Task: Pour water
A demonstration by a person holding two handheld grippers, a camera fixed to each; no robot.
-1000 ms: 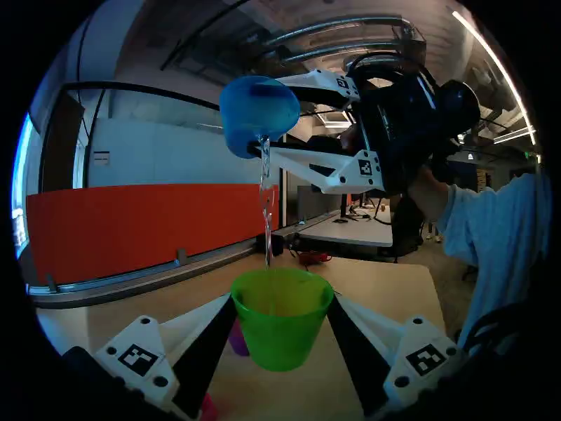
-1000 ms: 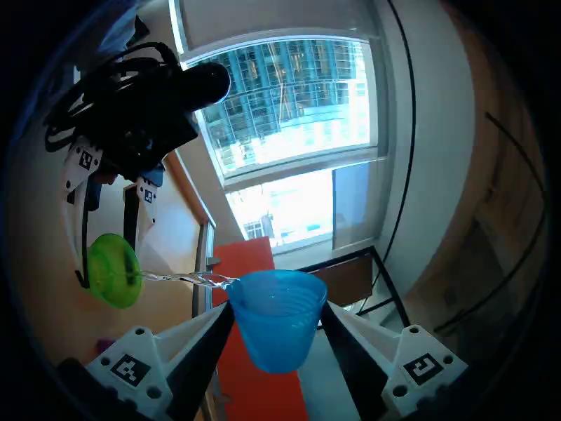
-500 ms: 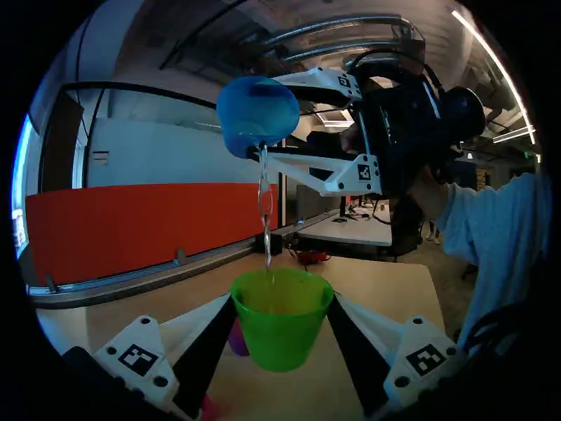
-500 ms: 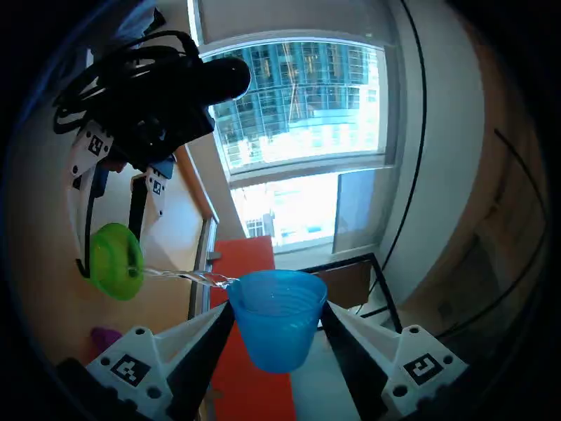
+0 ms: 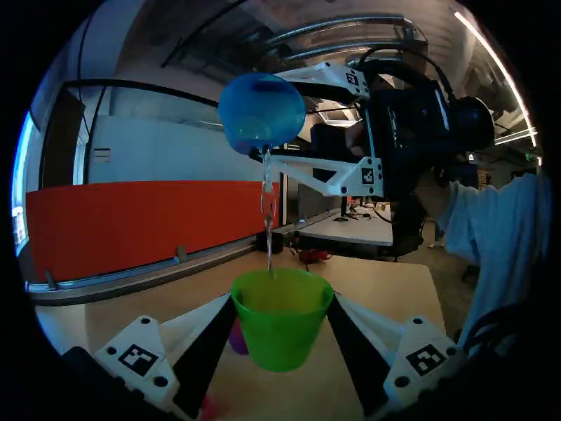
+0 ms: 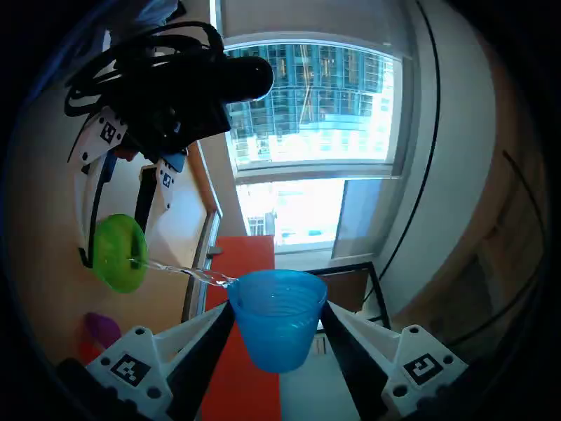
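Change since earlier: blue cup (image 5: 261, 112) has tipped a touch further, and in the right gripper view the green cup (image 6: 119, 252) has drifted up and toward the middle.
Water: a thin twisting stream (image 5: 267, 203) falls from the blue cup's lower lip straight into the green cup's open mouth.
Blue cup: in the air directly above the green cup, tilted well over.
Right claw (image 6: 277, 316): my fingers are closed partway, both pressing the blue cup's sides; I hold it raised and rolled so that the cup pours.
Right arm: my wrist (image 5: 426, 193) comes up behind the claw's dark body, with a pale blue sleeve (image 5: 498, 231) below it, the forearm slanting upward.
Green cup: upright over the tabletop (image 5: 382, 281), about midway along its width; I cannot tell whether it rests on the wood.
Left claw (image 5: 280, 309): level and pointing forward, fingers partly closed, one pressed to each side of the green cup.
Purple cup (image 5: 238, 340): on the tabletop, just behind the green cup, close to my left finger.
Beyond: an orange panel (image 5: 140, 224) runs past the tabletop's far edge.
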